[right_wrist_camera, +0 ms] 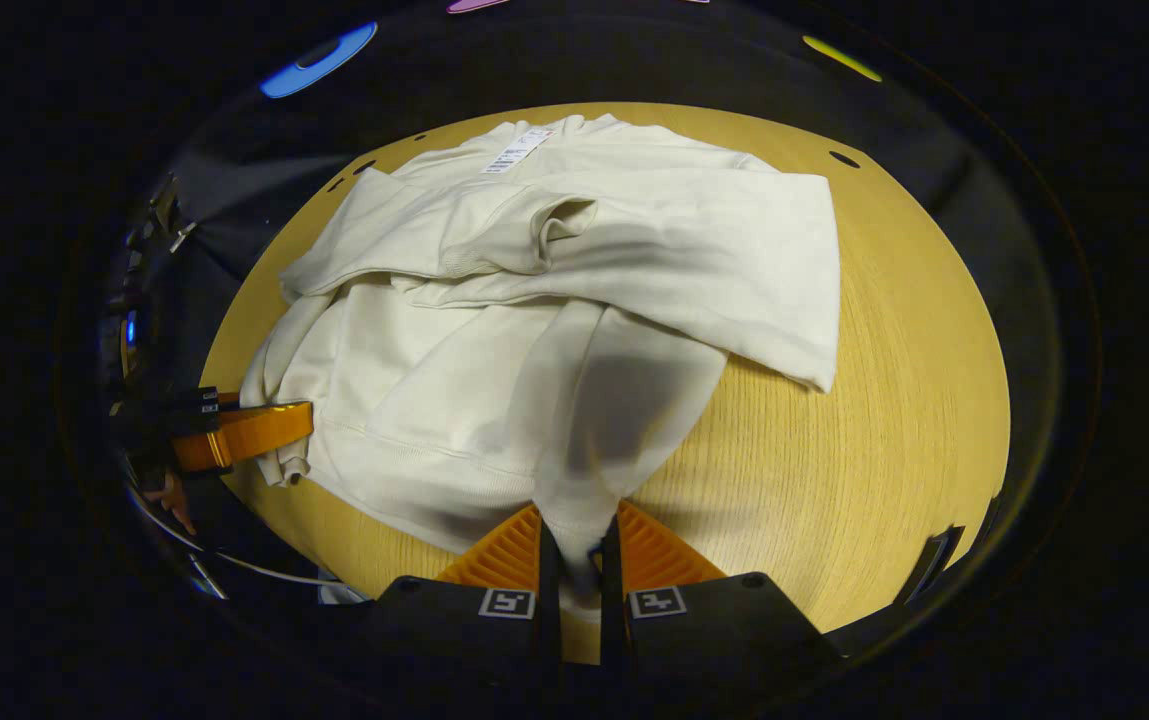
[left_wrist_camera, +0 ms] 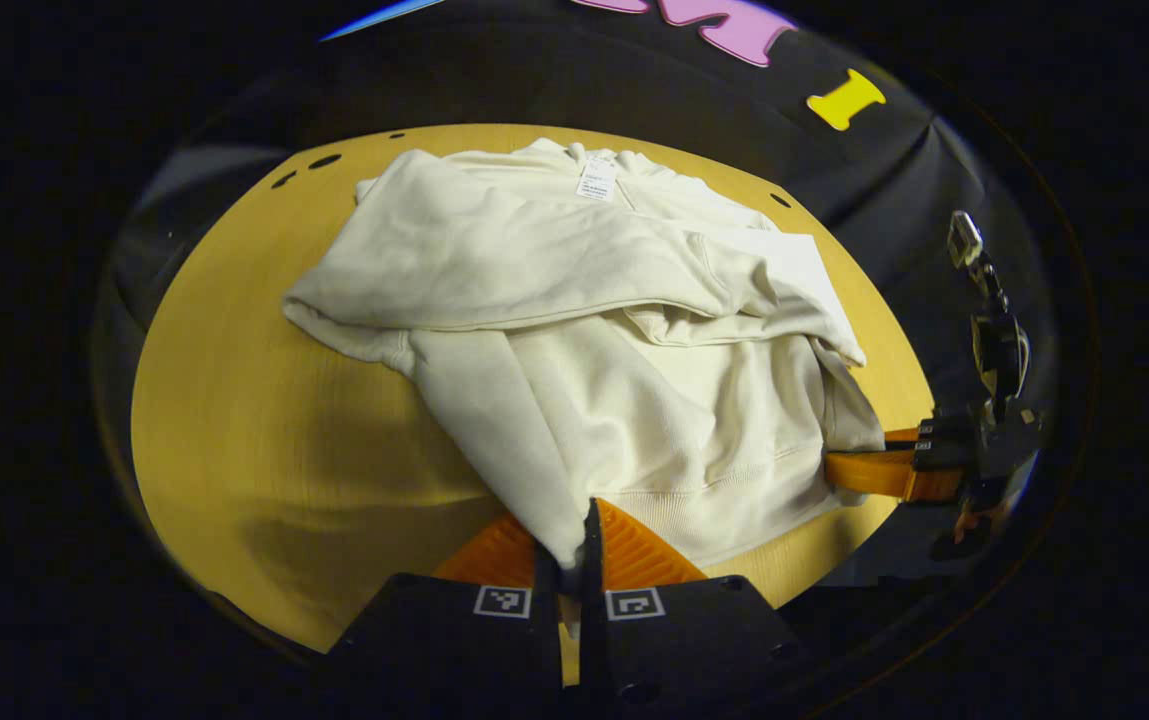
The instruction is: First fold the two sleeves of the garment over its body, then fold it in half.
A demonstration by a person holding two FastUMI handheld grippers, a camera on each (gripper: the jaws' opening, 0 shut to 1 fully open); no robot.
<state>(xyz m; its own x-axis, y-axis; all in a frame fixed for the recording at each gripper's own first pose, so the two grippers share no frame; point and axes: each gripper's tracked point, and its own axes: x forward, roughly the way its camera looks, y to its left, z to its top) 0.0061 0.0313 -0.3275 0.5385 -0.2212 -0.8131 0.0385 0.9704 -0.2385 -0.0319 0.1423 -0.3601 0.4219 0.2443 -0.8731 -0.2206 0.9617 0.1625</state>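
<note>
Rumpled fleecy garment [left_wrist_camera: 624, 370] (ribbed hem)

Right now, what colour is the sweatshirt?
Plain cream-white sweatshirt, no pattern; clearest in the right gripper view.

The garment [left_wrist_camera: 624, 330] lies on the table [left_wrist_camera: 264, 440], its collar at the far edge and its hem at the near edge. Both sleeves [right_wrist_camera: 694, 250] lie folded across its upper body, one over the other. The left gripper [left_wrist_camera: 566, 560] sits at the near edge, closed on a hem corner. The right gripper [right_wrist_camera: 579, 565] sits likewise at the other hem corner, fabric pinched between its fingers. The booth wall [left_wrist_camera: 894, 170] stands behind the table.
</note>
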